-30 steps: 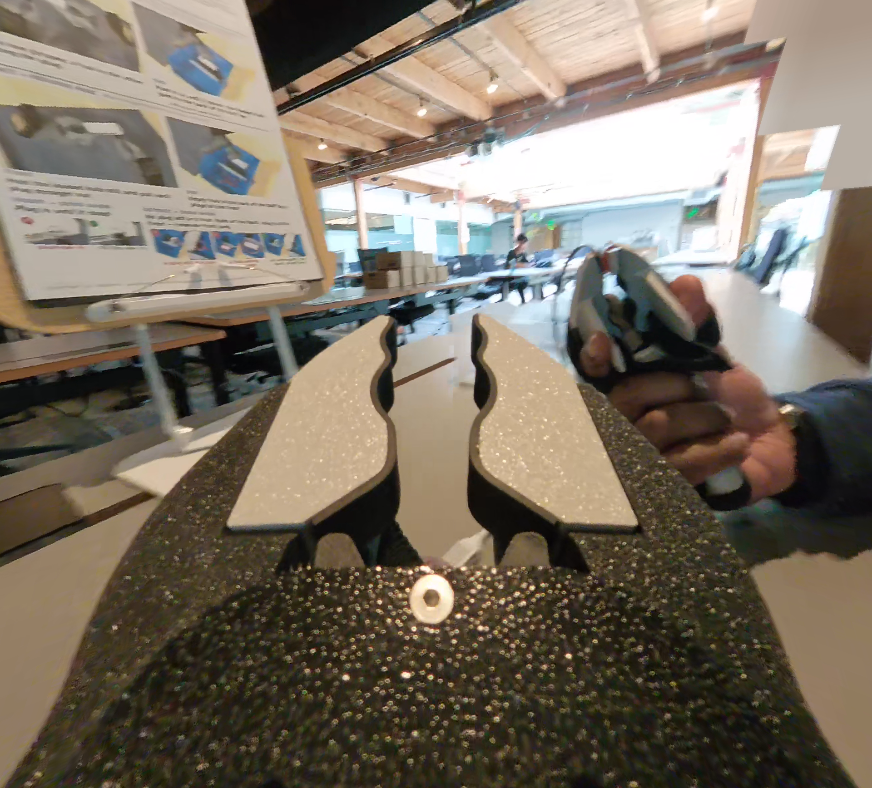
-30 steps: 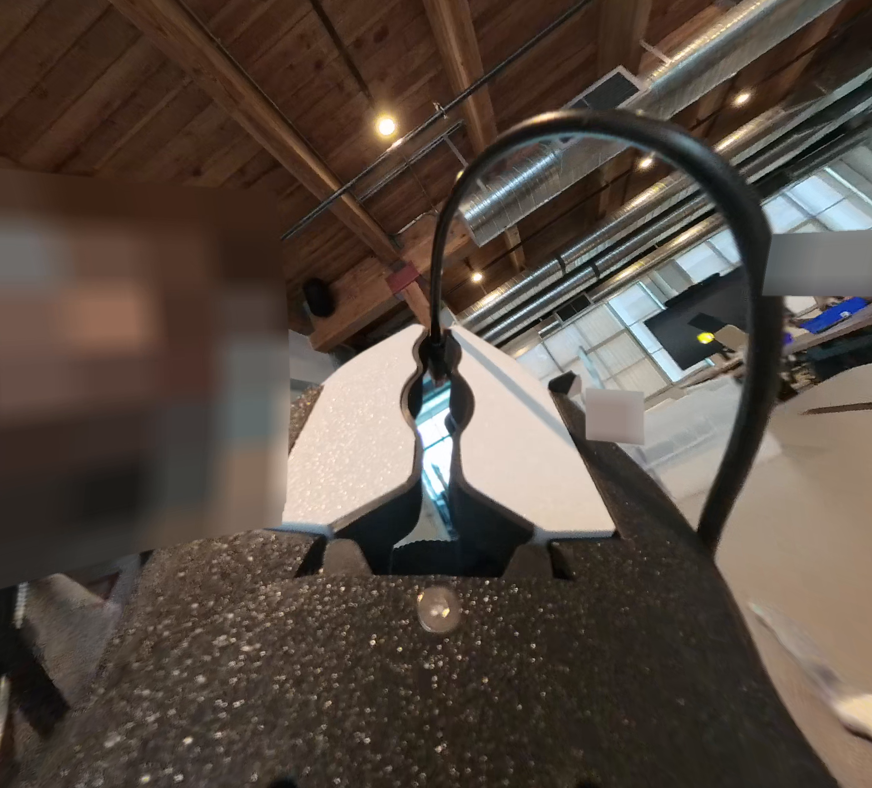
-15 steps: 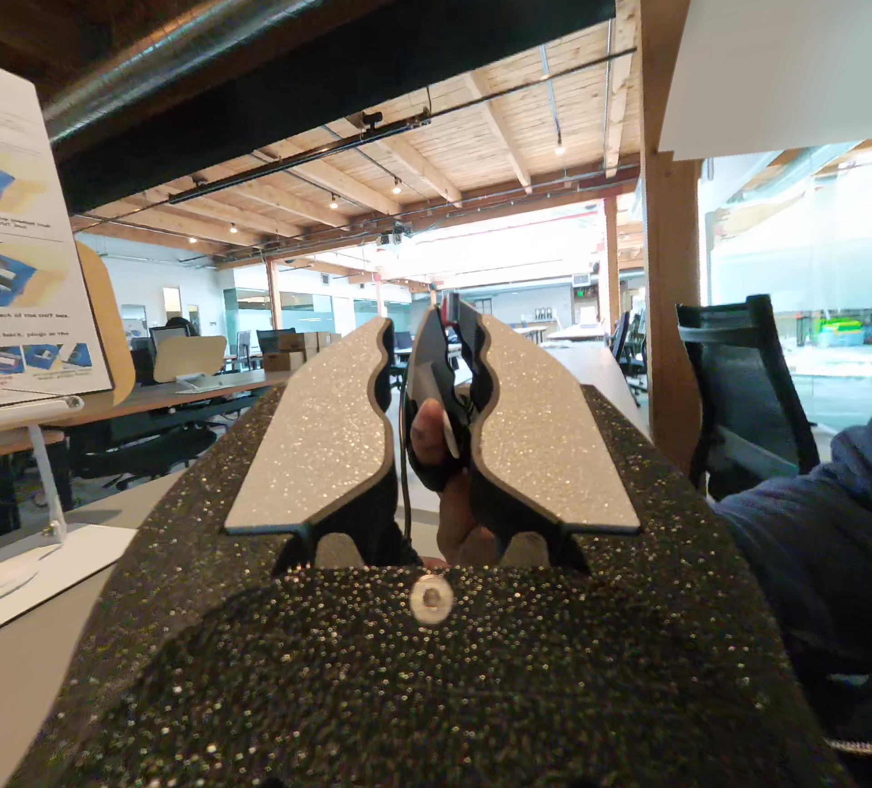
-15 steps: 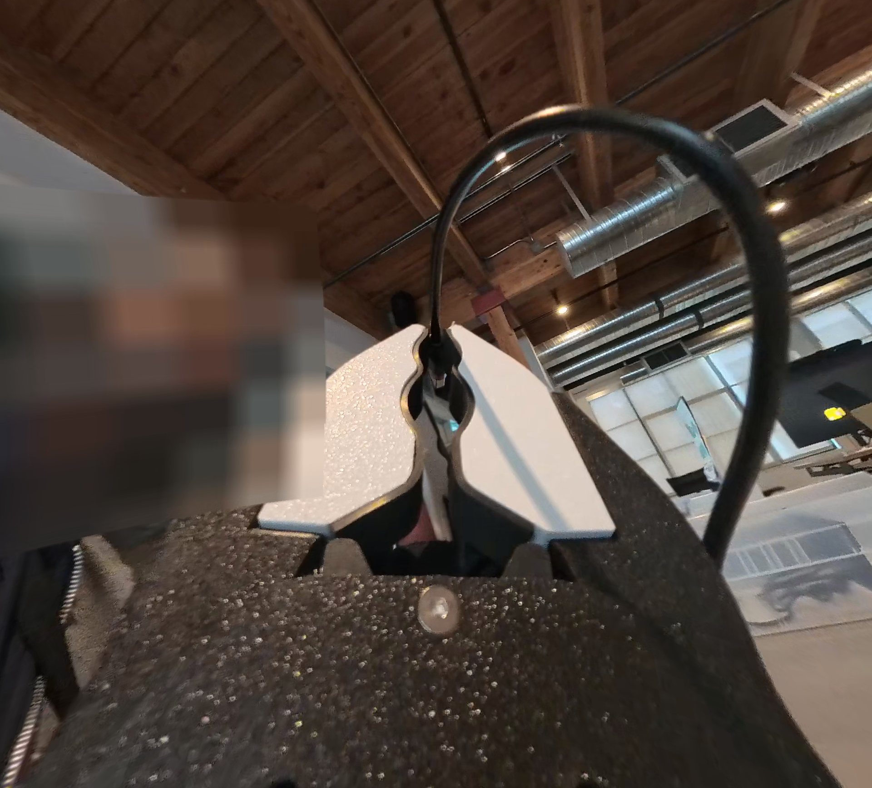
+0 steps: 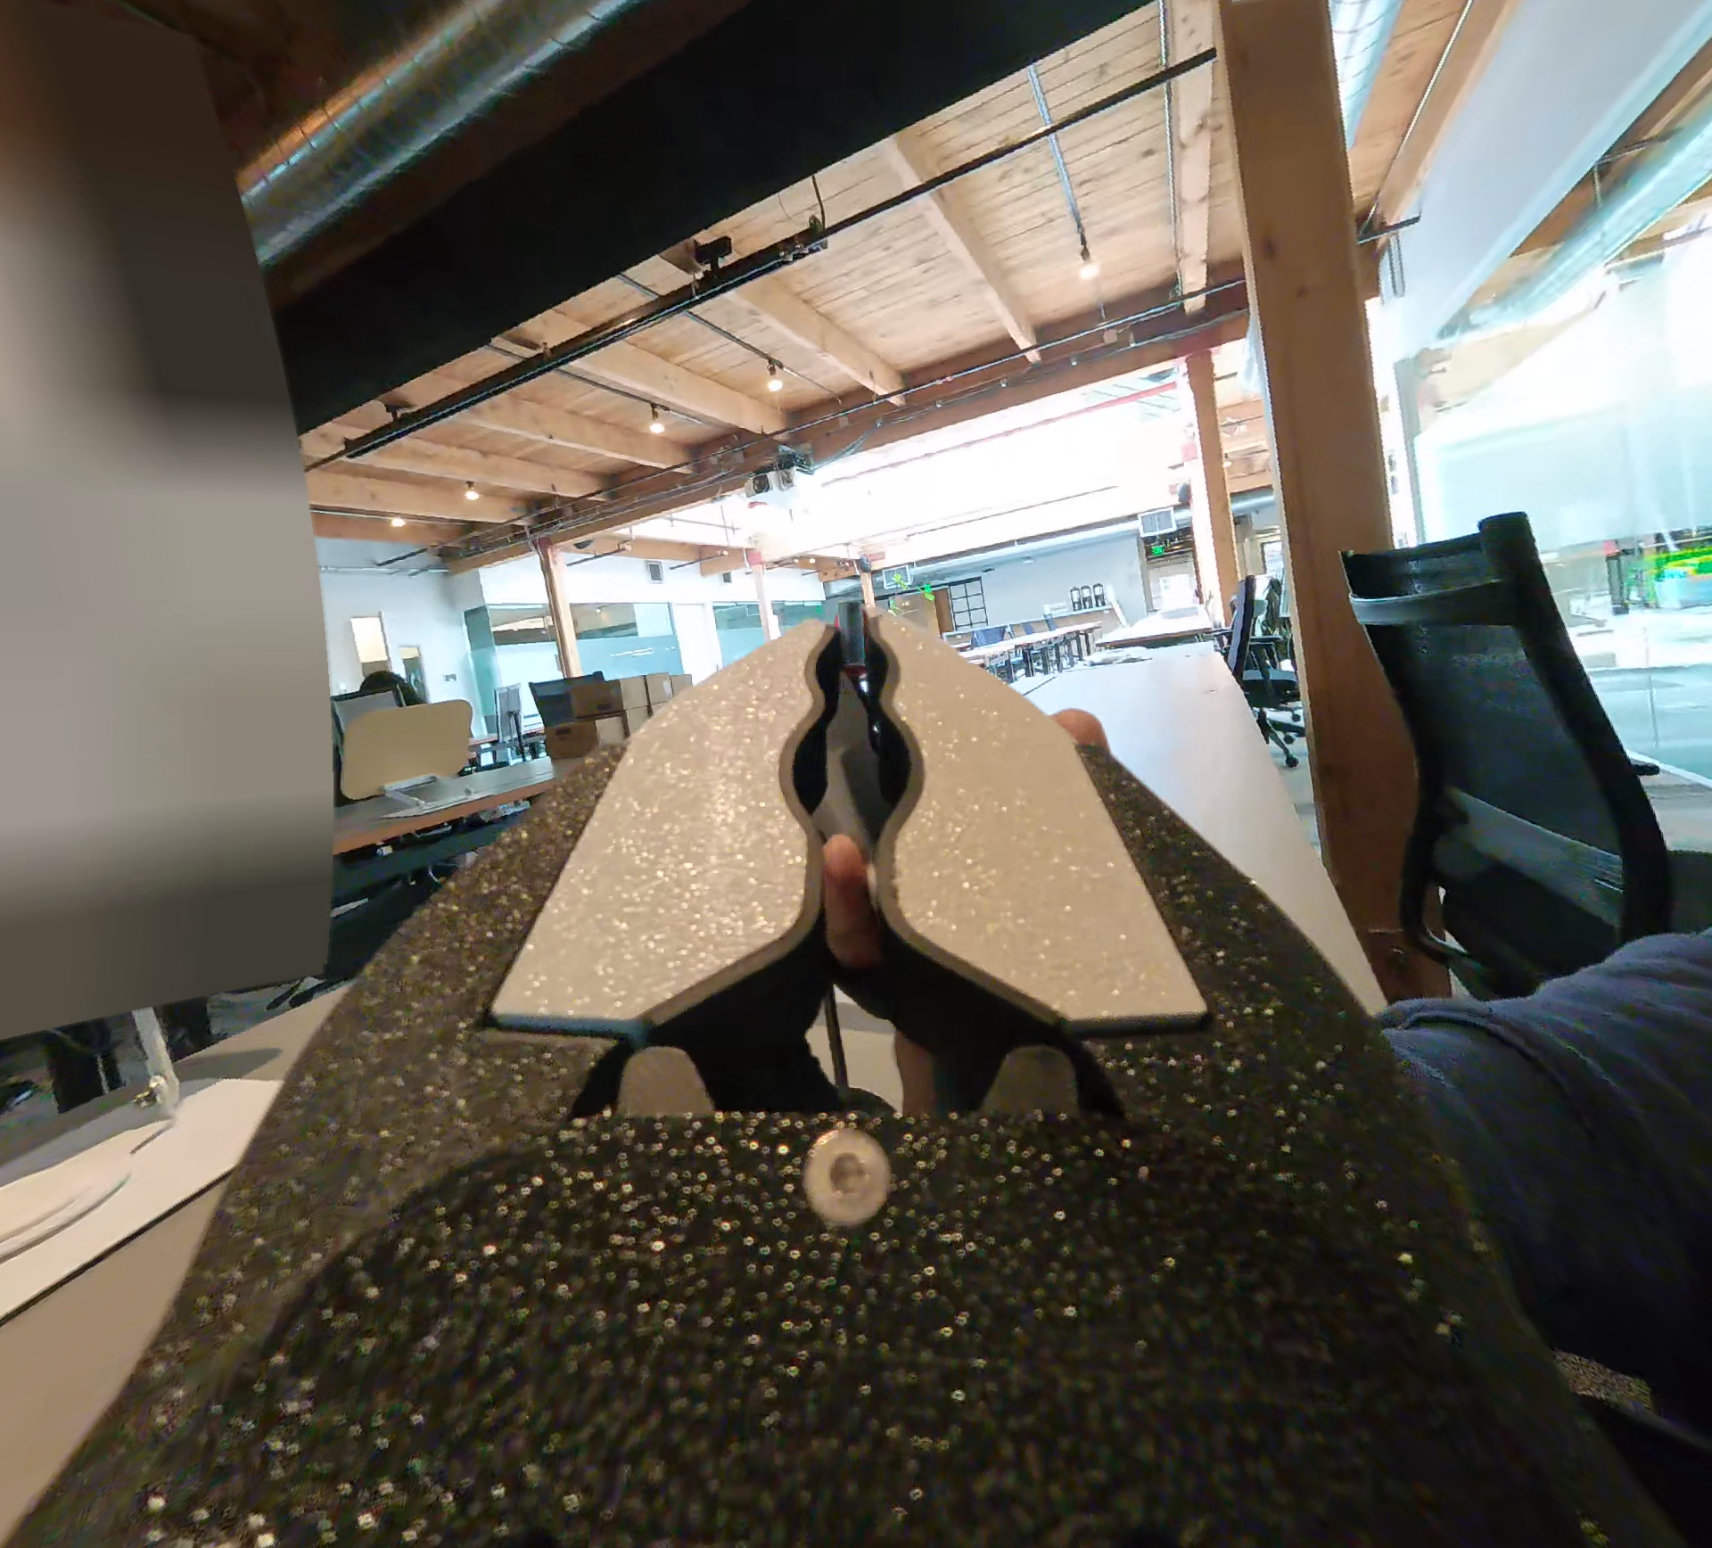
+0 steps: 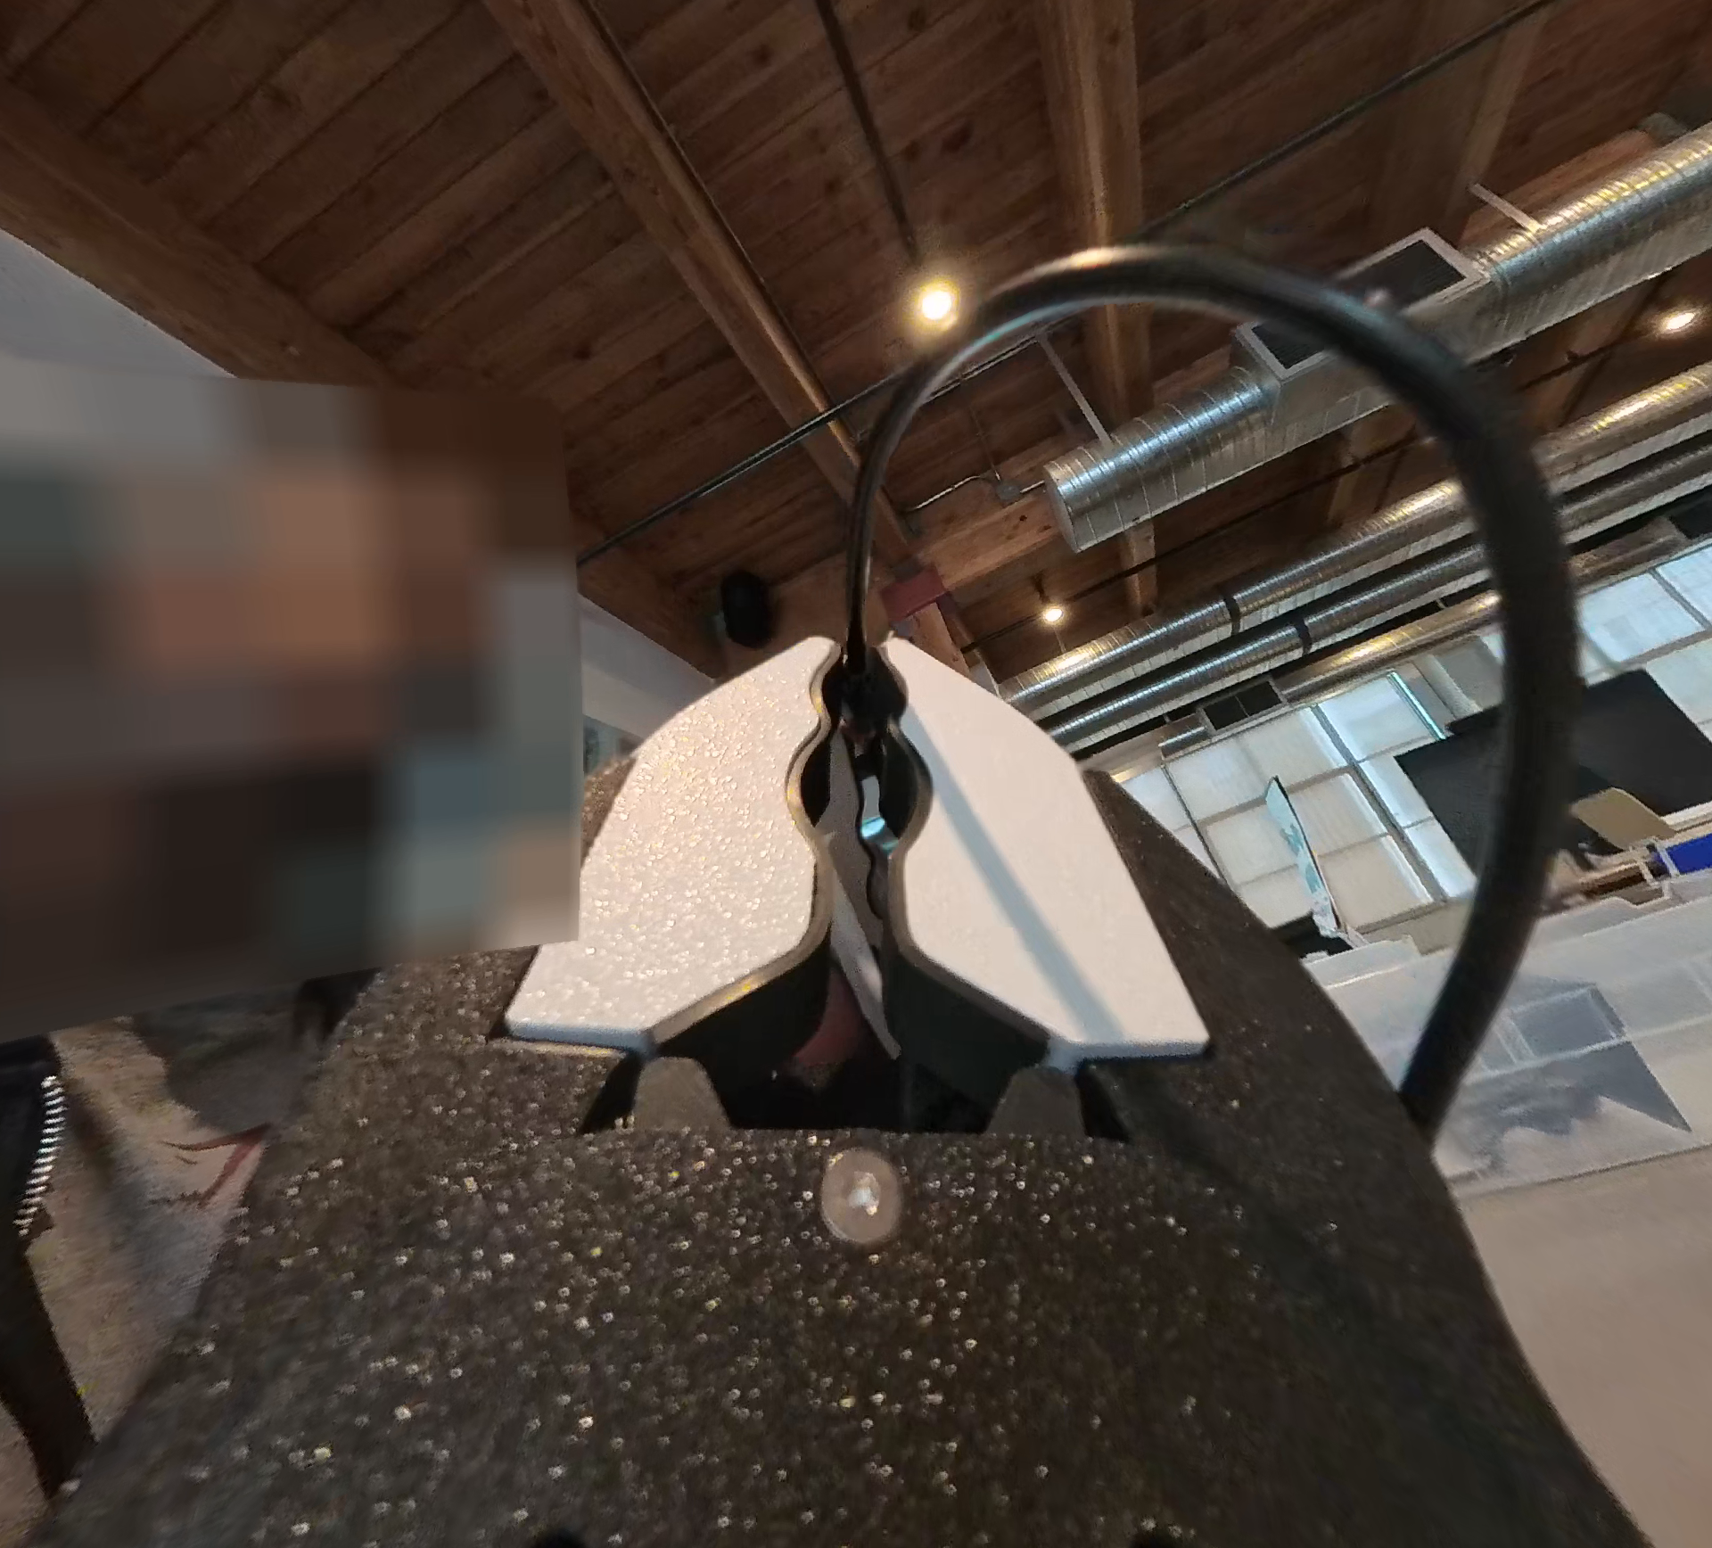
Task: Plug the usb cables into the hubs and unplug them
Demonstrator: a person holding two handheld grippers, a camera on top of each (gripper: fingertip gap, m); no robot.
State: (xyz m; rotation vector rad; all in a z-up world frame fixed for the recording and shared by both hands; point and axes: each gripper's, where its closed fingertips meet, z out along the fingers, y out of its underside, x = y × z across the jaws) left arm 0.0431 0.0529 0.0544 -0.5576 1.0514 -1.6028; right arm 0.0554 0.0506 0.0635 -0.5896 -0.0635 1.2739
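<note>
The right tool [image 6: 857,656] points up at a plank ceiling [image 6: 556,68] and is clamped on a black cable [image 6: 1445,429] at its very tips. The plug end [image 6: 860,693] sits pinched between the two wavy-edged fingers [image 6: 704,846]. From there the cable rises, arches over to the right in a wide smooth loop and drops behind the tool's black body. It is thin, round and glossy, thickening where it passes nearer the lens.

In the left wrist view the left tool [image 5: 852,647] is drawn nearly together around something dark and narrow [image 5: 850,656] standing between its tips; what that is I cannot tell. Below it a grey blade-like part and a fingertip of a hand [image 5: 848,883] show through the gap, so the other tool appears to lie just behind. No hub is plainly visible.

Both tools have pale, sparkly, grainy finger plates with scalloped inner edges, set on a rough black speckled body with a silver screw. A dark blue sleeve [image 5: 1519,1151] enters from the right, a white counter [image 5: 1204,762] runs beyond and a black mesh chair [image 5: 1519,762] stands beside a wooden post [image 5: 1297,392]
</note>
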